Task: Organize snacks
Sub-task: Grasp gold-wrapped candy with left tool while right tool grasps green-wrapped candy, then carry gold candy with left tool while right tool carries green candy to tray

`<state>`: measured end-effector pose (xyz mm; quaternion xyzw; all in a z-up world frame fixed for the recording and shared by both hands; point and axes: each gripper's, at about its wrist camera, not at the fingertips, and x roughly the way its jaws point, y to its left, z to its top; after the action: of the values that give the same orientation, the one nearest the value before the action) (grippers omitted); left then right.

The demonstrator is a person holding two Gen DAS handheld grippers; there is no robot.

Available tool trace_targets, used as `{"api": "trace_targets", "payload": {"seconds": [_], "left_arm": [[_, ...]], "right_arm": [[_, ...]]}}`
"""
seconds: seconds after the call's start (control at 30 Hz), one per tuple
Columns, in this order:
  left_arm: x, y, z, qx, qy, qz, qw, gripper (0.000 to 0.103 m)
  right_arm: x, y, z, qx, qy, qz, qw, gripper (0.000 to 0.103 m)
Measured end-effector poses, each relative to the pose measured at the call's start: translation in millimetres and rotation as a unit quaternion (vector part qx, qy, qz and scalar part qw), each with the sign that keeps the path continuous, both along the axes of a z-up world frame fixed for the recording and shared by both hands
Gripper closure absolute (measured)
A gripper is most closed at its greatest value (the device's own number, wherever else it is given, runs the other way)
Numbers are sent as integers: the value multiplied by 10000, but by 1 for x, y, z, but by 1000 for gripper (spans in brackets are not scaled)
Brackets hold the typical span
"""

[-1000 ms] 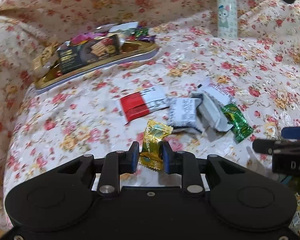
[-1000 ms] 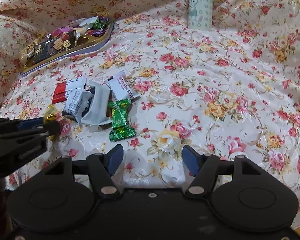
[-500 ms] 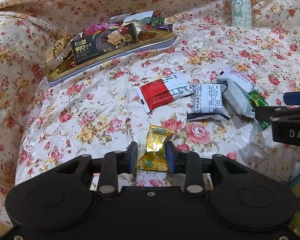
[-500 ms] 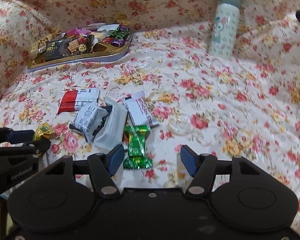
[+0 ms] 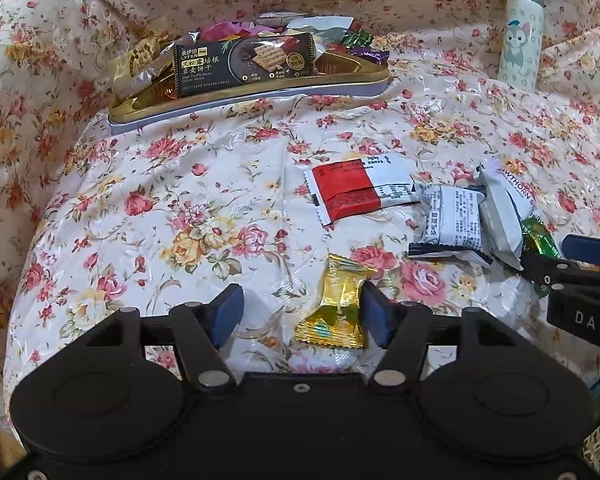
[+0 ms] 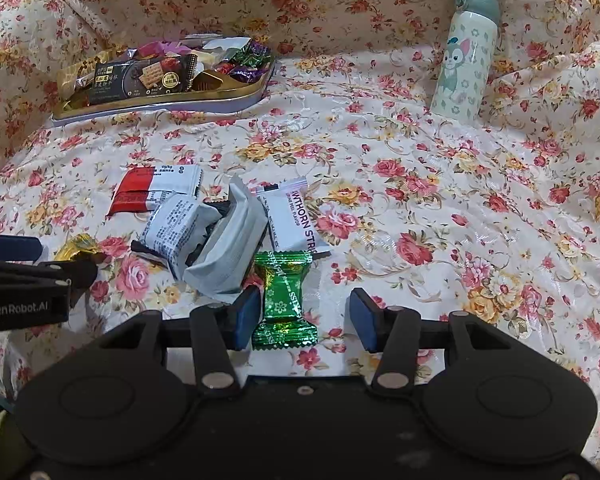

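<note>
Green candy (image 6: 285,300) lies lengthwise, pointing up the frame, between the closing, not yet pinching right hand-held gripper (image 6: 305,316). Left hand-held gripper (image 5: 302,314) spreads, gold candy (image 5: 337,307) upright-lying by its right pad.

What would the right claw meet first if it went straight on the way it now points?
Probably the green foil-wrapped candy lying between its fingers, beside the left pad; under it the floral cloth. Depth is unclear.

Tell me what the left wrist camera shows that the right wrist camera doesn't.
Only the left wrist view shows the whole gold candy between the left gripper, whose jaws have just been opening. Only the right wrist view shows the whole green candy between the right gripper, whose jaws have just been closing without pressing it. Both show the snack tin, the red-and-white packet and the bottle.
</note>
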<state>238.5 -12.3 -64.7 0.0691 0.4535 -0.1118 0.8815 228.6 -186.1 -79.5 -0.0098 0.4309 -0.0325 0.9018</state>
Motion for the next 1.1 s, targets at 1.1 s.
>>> {"api": "trace_targets", "payload": {"seconds": [1.1], "left_arm": [[-28,0,25,-292,130,87,9995,78]], "right_arm": [[-39,-11,28,514,-153,119,9985,82]]}}
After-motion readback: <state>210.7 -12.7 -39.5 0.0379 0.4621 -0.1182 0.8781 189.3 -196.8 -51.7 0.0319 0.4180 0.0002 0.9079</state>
